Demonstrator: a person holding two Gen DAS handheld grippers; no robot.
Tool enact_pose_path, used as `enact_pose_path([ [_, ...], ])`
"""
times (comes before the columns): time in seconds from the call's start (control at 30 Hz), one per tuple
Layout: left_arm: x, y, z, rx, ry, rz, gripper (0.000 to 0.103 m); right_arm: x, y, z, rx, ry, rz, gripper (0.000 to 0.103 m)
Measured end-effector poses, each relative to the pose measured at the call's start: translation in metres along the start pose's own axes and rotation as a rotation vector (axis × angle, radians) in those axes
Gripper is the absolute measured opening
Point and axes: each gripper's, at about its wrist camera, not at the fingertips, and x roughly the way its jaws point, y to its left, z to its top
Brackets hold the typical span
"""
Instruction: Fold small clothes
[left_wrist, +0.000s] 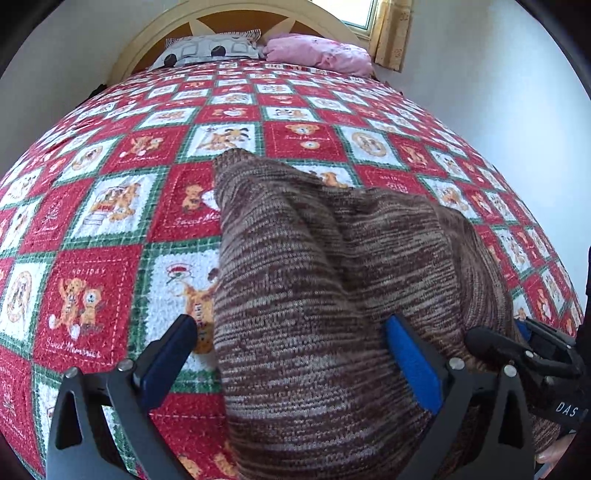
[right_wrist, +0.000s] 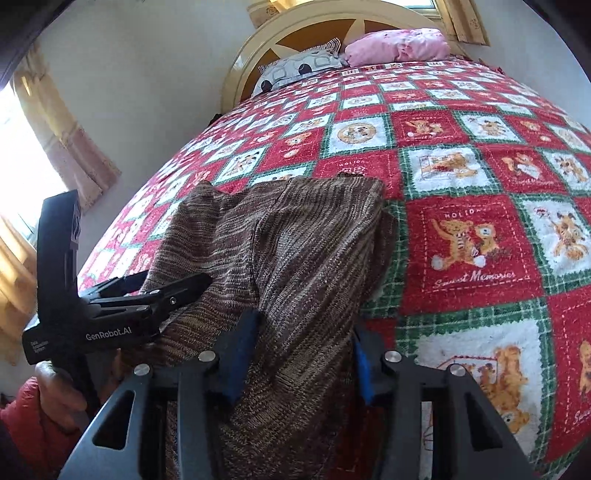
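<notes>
Bed (left_wrist: 110, 206) fills both views, spread with a red, white and green patchwork quilt of bear panels; headboard (right_wrist: 306, 33) at the far end, a grey-patterned pillow (left_wrist: 210, 50) and a pink pillow (left_wrist: 317, 51) against it, curtained window (right_wrist: 33, 155) at far left in the right wrist view. Brown-and-cream knit garment (left_wrist: 314, 277) lies on the near part of the quilt, bunched and partly doubled over itself, one narrow end running toward the far side, the near edge raised between the two tools. Left tool (left_wrist: 291, 362): jaws stand wide either side of the knit, left pad clear of the cloth, so open, not gripping. Right tool (right_wrist: 303, 358): blue pads sit at either flank of a thick fold of the knit; jaws half apart, and whether the pads actually press the cloth I cannot tell. A hand (right_wrist: 59, 384) shows at the left tool's handle in the right wrist view. Step in hand, as I judge it: taking hold of the near edge ahead of a fold, early in the task. Next move calls for both tools to pinch the edge firmly, then lift and carry it toward the far side, keeping the layers even so the knit does not slump or twist.
</notes>
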Motion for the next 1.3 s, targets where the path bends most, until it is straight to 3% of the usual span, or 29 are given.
enact_pose_path([
  [0.27,-0.003,-0.009,-0.001,0.047,-0.028,-0.041,0.084,0.004,-0.005,0.001,0.033,0.001,0.031,0.051],
  [0.37,-0.008,-0.014,-0.001,0.068,-0.048,-0.025,0.069,0.005,-0.003,0.002,0.031,0.005,0.017,0.048],
  [0.43,-0.013,-0.017,-0.001,0.083,-0.067,0.006,0.047,0.005,0.005,0.003,0.002,0.008,-0.018,0.038],
  [0.53,-0.024,-0.016,0.002,0.076,-0.069,0.034,0.03,-0.001,0.018,0.003,-0.006,-0.014,-0.045,0.029],
  [0.7,-0.058,-0.003,0.003,0.05,-0.109,0.022,0.027,-0.027,0.065,-0.002,-0.111,-0.116,-0.102,0.026],
  [0.83,-0.09,0.017,-0.001,0.037,-0.153,0.065,0.027,-0.045,0.11,-0.001,-0.18,-0.171,-0.074,0.026],
  [1.07,-0.154,0.101,-0.012,-0.043,-0.194,0.207,0.027,-0.042,0.195,0.007,-0.214,-0.193,0.101,0.026],
  [1.3,-0.188,0.191,-0.012,-0.092,-0.199,0.418,0.027,0.022,0.284,0.012,-0.17,-0.161,0.339,0.026],
])
